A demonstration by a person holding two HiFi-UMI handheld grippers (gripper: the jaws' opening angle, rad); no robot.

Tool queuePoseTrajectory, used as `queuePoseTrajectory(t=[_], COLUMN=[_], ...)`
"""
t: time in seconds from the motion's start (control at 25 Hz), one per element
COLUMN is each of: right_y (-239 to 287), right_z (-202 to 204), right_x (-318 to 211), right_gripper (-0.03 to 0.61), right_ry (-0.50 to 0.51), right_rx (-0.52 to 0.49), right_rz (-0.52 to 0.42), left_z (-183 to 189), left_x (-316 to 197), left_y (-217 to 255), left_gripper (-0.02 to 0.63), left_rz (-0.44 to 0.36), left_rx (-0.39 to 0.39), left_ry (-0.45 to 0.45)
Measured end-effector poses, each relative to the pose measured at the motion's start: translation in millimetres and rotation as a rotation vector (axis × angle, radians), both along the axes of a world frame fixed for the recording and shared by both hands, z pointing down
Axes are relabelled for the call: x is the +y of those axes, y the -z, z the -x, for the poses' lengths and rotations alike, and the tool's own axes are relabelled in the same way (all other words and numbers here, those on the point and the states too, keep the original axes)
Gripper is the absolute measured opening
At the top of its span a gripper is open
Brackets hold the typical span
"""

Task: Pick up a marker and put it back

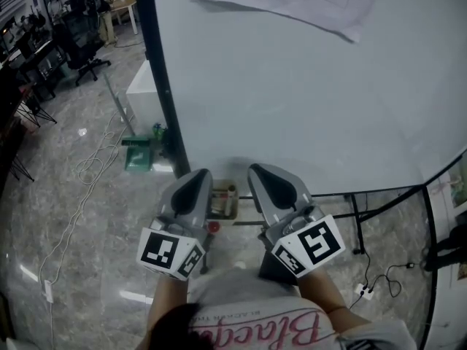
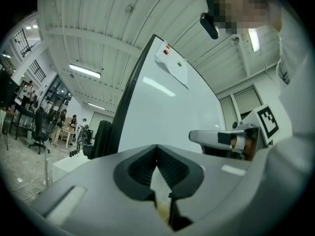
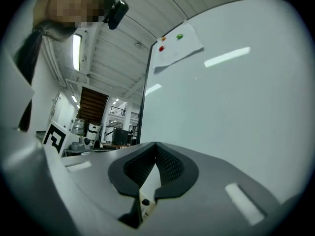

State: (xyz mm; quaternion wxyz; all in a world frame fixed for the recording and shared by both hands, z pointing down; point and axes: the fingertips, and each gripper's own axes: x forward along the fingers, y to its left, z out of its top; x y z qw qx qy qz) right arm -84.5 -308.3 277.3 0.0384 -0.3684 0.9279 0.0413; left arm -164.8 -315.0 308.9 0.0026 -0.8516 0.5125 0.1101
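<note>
I have both tools held close to my body, pointing at the large white whiteboard (image 1: 306, 93) in its black frame. The left hand-held gripper (image 1: 199, 173) has its dark ribbed jaws pressed together at the tips, and its own view (image 2: 156, 149) shows nothing between them, only the board beyond. The right hand-held gripper (image 1: 257, 169) is the same: jaws together and empty (image 3: 156, 146). In the head view a pale cylindrical marker (image 1: 231, 195) stands in a small open tray (image 1: 219, 211) at the foot of the board. It sits in the gap between the two hand-held grippers, just beyond their tips and touching neither. It is too small for me to tell its colour or cap, and neither gripper view shows it. A small round red object (image 1: 213, 227) lies just below the tray, but I cannot tell what it is. A white sheet of paper (image 1: 292, 2) hangs at the top of the board, pinned with a red round magnet (image 3: 161, 48) and a green round magnet (image 3: 179, 36). From the left gripper view I can see the right tool beside it with its black-and-white marker cube (image 2: 268, 122). A white cable (image 1: 91, 168) trails over the grey marbled floor (image 1: 66, 246) to the left of the board.
</note>
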Motion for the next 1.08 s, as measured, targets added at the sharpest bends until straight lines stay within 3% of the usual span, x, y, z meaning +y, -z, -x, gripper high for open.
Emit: queuePoseTrajectory(t=[0.32, 1.08], right_y=[-4.5, -16.0], right_z=[-1.7, 0.0], right_x=[-0.5, -4.0], right_gripper=[0.0, 0.0], right_ry=[-0.005, 0.029], right_rx=[0.085, 0.048], right_rz=[-0.04, 0.015], left_z=[2.2, -1.7], left_x=[1.2, -6.1], left_y=[6.0, 12.8], left_gripper=[0.0, 0.0], left_rz=[-0.015, -0.042], left_rx=[0.003, -0.007], left_ry=[0.013, 0.016])
